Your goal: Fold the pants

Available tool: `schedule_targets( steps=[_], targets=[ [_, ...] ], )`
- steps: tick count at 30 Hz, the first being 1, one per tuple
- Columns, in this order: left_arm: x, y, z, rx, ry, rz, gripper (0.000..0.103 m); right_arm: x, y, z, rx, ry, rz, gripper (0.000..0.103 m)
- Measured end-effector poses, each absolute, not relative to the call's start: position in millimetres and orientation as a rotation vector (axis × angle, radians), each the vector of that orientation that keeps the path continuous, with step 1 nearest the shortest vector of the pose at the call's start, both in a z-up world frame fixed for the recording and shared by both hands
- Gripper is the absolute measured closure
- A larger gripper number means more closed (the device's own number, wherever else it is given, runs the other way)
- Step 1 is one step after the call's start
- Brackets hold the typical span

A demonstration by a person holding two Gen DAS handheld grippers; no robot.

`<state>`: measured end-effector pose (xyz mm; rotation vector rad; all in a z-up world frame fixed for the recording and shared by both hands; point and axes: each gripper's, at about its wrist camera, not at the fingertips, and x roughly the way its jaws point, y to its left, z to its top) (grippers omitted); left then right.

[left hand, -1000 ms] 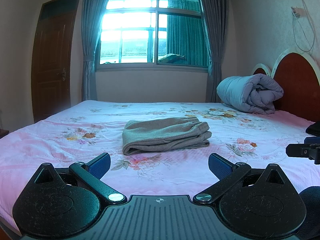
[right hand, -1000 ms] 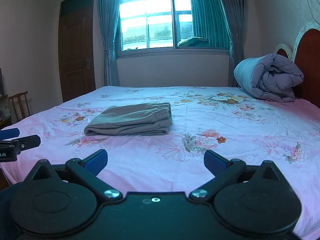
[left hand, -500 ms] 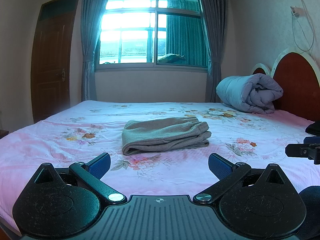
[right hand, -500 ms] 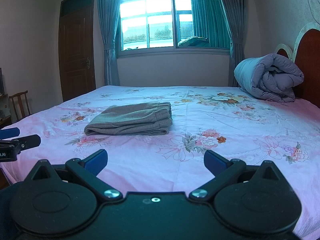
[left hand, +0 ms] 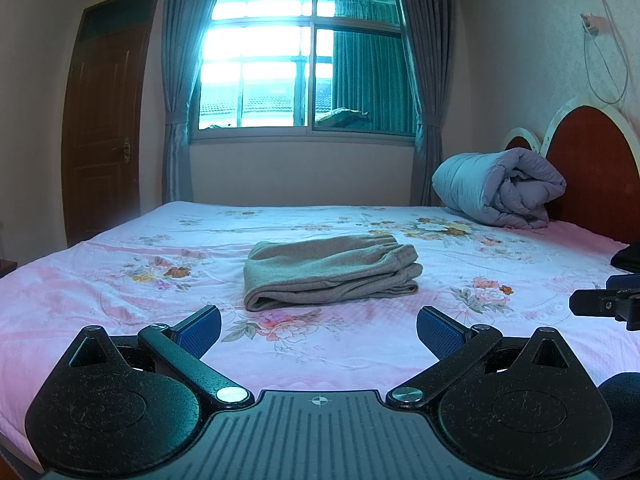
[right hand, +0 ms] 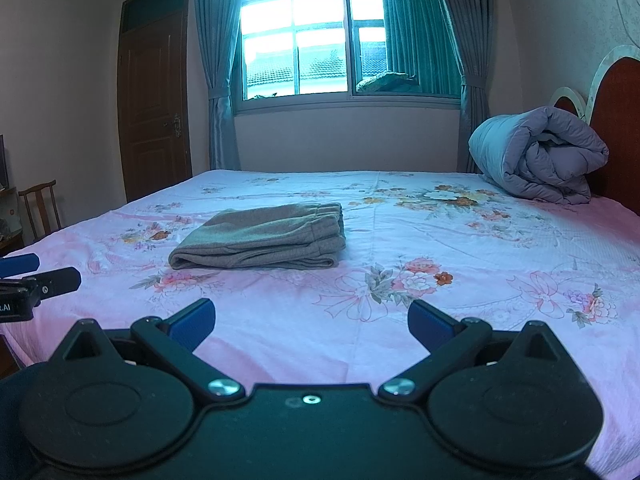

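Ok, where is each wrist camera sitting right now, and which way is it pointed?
Left wrist: behind the open left gripper, low at the bed's near edge, facing the folded grey-brown fleece pants and window; the right gripper's tip shows at right.
Right wrist: behind the open right gripper, further right, same heading; the left gripper's tip shows at left.
Shared: the pants, pink floral bedsheet, rolled grey-lilac duvet, brown door.

Black grippers, blue-padded fingers (left hand: 200,324)
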<state>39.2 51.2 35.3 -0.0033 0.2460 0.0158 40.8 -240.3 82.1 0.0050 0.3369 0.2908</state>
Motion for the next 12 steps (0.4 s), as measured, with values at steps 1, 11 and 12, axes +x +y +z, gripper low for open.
schedule_targets(
  steps=[1, 11, 12],
  targets=[
    [39.3, 51.2, 35.4, -0.003, 0.246, 0.017, 0.0, 40.7, -240.0, 82.1, 0.005, 0.337, 0.291, 0.006],
    [37.7, 48.3, 36.0, 0.015, 0.225, 0.033, 0.0, 41.0, -239.6, 81.5, 0.005, 0.339, 0.293, 0.006],
    [38.1, 48.7, 36.2, 0.012, 0.228, 0.031, 0.0, 40.7, -239.5, 81.3, 0.006, 0.34, 0.293, 0.006]
  ],
)
